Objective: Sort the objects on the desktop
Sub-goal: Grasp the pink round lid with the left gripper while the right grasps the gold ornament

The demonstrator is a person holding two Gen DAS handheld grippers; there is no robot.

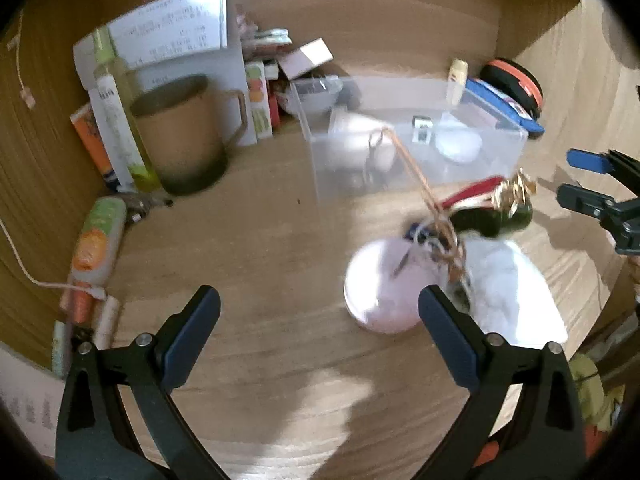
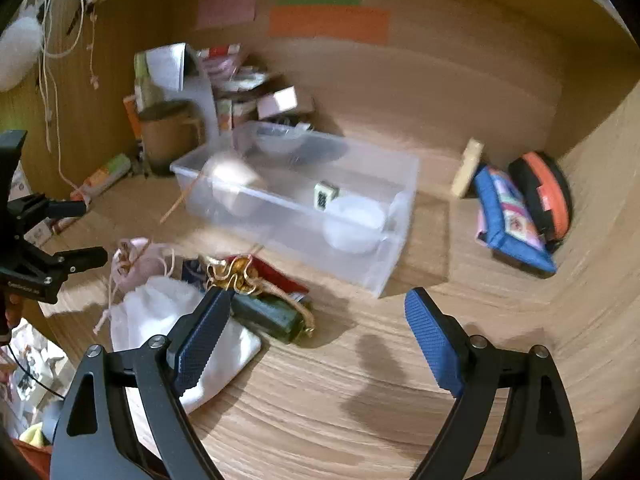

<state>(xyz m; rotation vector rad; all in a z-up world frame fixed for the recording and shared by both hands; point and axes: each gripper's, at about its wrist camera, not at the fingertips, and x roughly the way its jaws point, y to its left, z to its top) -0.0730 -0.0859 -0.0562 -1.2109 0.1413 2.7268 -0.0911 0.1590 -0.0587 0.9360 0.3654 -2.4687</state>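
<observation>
A heap of small pouches lies on the wooden desk: a pink drawstring pouch [image 1: 380, 292], a white pouch [image 1: 512, 292] and a dark green pouch [image 1: 496, 216] with gold cord and a red piece beside it. My left gripper [image 1: 320, 296] hangs open just in front of the pink pouch, with nothing between its fingers. In the right wrist view my right gripper [image 2: 318, 300] is open over bare desk. Its left finger overlaps the white pouch [image 2: 160, 312] next to the green pouch [image 2: 272, 316]. A clear plastic bin [image 2: 304, 200] stands behind the heap.
The bin holds a white dish [image 2: 352, 224], a small tile [image 2: 324, 196] and a pale cup. A brown mug [image 1: 184, 132], bottles and boxes crowd the back left corner. A blue pouch [image 2: 508, 220] and an orange-black round case [image 2: 544, 196] lean at the right wall.
</observation>
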